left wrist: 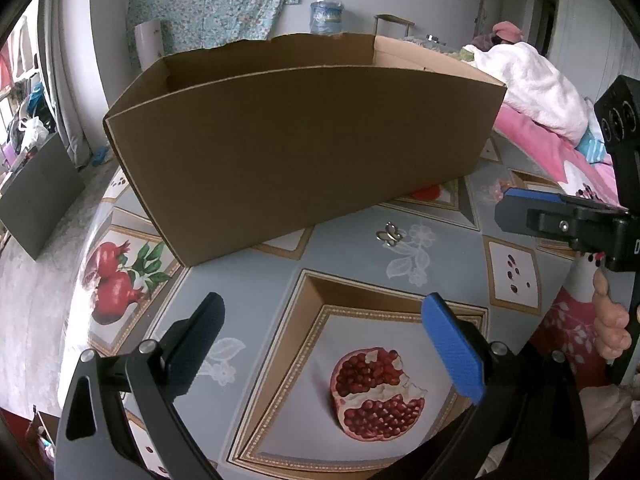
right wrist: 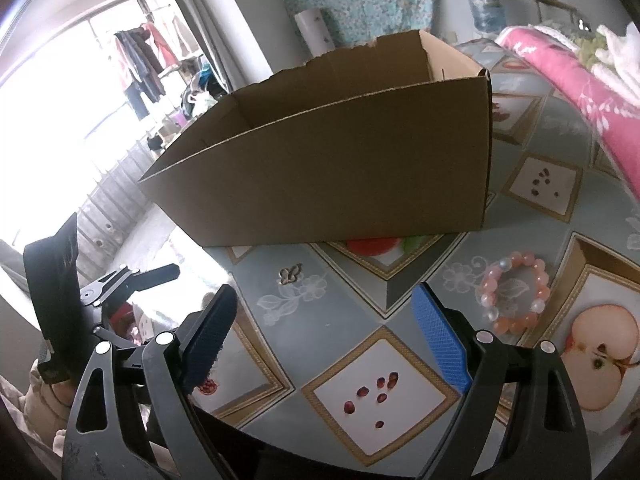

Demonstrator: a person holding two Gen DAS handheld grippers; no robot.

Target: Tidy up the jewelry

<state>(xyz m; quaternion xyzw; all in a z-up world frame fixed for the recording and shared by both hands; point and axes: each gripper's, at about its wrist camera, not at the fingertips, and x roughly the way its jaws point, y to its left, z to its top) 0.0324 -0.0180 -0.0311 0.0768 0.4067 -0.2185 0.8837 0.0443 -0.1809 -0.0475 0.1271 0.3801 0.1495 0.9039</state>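
1. Brown cardboard makes up the open box (left wrist: 296,160), which stands on the far part of the table (left wrist: 360,280) with its top uncovered, most likely so the jewelry can be dropped in from above.
2. A pink beaded bracelet (right wrist: 514,294) lies flat on the patterned tablecloth, near the box's right corner and just right of the right gripper (right wrist: 324,336); it is not yet picked up.
3. A small metal butterfly-shaped piece (left wrist: 390,235) rests in front of the box, between the two grippers and apart from both.
4. The right gripper's jaws stand wide and released, with nothing between them, tilted down toward the table as if readying a pick.
5. The left gripper (left wrist: 324,340) is likewise spread and empty, hovering over the pomegranate print, and seems to be waiting its turn.
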